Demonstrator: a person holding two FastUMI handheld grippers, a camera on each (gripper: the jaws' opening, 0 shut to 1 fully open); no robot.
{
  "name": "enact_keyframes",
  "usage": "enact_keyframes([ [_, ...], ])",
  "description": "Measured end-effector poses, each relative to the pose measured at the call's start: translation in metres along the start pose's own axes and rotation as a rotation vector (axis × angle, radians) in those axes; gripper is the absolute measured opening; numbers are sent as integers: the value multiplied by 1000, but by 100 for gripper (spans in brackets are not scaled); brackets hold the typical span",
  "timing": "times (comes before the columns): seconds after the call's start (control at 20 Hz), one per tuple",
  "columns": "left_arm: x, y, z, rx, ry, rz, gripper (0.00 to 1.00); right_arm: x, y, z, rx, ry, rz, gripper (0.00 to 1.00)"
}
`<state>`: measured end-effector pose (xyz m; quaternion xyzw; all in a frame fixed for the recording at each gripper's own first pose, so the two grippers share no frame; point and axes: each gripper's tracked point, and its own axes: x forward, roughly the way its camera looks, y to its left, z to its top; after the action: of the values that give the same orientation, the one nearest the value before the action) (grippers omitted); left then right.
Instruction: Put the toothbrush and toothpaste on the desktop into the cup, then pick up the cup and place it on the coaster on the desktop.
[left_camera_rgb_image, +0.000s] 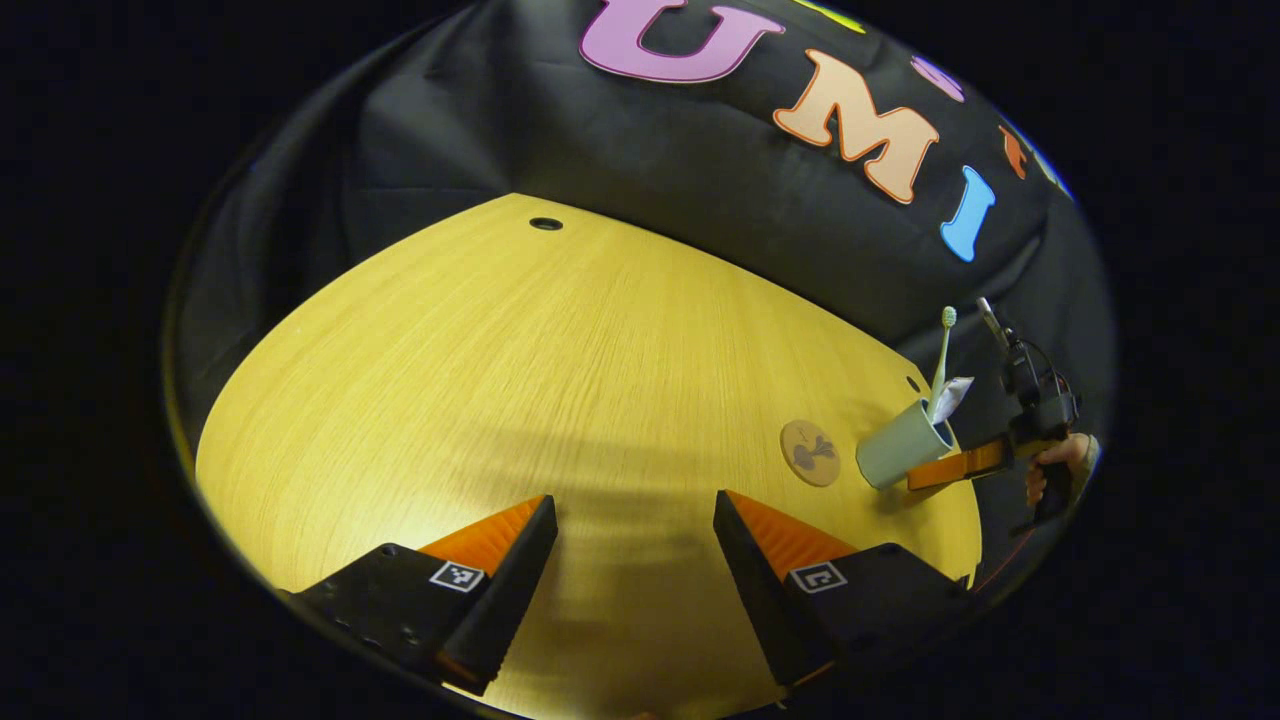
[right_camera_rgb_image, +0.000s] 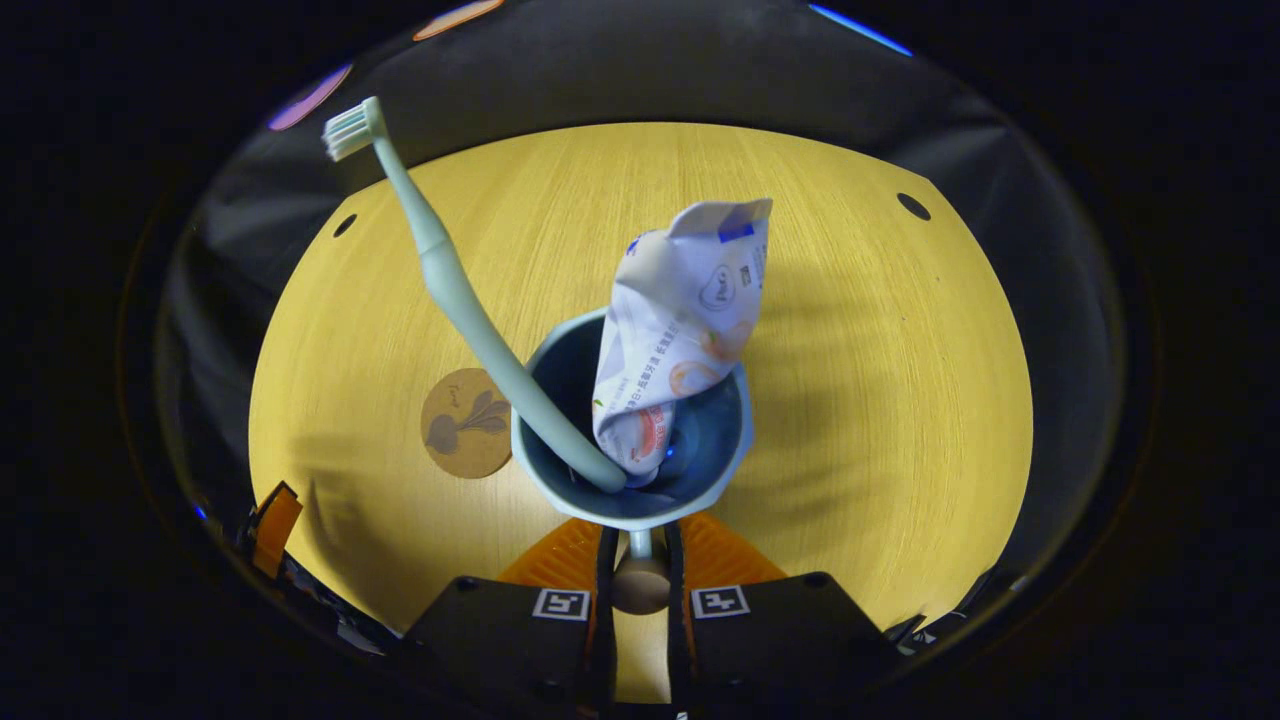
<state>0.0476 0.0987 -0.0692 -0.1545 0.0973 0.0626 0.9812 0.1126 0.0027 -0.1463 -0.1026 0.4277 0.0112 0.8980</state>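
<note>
A pale green cup (right_camera_rgb_image: 630, 470) holds a light green toothbrush (right_camera_rgb_image: 450, 270) and a crumpled white toothpaste tube (right_camera_rgb_image: 680, 330), both sticking out of its mouth. My right gripper (right_camera_rgb_image: 640, 548) is shut on the cup's handle at the near side. In the left gripper view the cup (left_camera_rgb_image: 900, 445) hangs tilted just right of the round brown coaster (left_camera_rgb_image: 810, 452), with the right gripper (left_camera_rgb_image: 960, 465) and a hand (left_camera_rgb_image: 1062, 462) behind it. The coaster (right_camera_rgb_image: 465, 423) lies bare on the table, left of the cup. My left gripper (left_camera_rgb_image: 635, 520) hovers open over bare wood, holding nothing.
The yellow wooden table (left_camera_rgb_image: 560, 380) has small dark holes (left_camera_rgb_image: 545, 223) near its far edge and ends close to the right of the cup. Part of the left gripper (right_camera_rgb_image: 272, 525) shows at the lower left of the right gripper view.
</note>
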Motion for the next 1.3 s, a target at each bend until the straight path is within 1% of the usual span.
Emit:
enact_keyframes([
  [0.25, 2, 1, -2, -5, 3, -28, 94, 4, -2, 0, -41, -35, 46, 23],
  [0.5, 0, 3, 0, 11, 6, -30, 94, 6, -5, 1, -99, -40, 87, 23],
  [0.6, -1, 3, 0, 18, 10, -30, 94, 4, -8, 1, -121, -37, 90, 23],
  [0.85, -4, 1, -12, 34, 44, -63, 94, 3, -9, 2, -141, -40, 100, 23],
  [1.05, -14, -2, -17, 29, 59, -79, 94, 2, -12, 2, -153, -37, 87, 23],
  [1.25, -17, 7, -12, 34, 68, -55, 94, -3, -15, 0, -164, -9, 66, 23],
  [1.3, -16, 10, -11, 30, 71, -48, 94, -8, -17, 4, -173, -22, 60, 22],
])
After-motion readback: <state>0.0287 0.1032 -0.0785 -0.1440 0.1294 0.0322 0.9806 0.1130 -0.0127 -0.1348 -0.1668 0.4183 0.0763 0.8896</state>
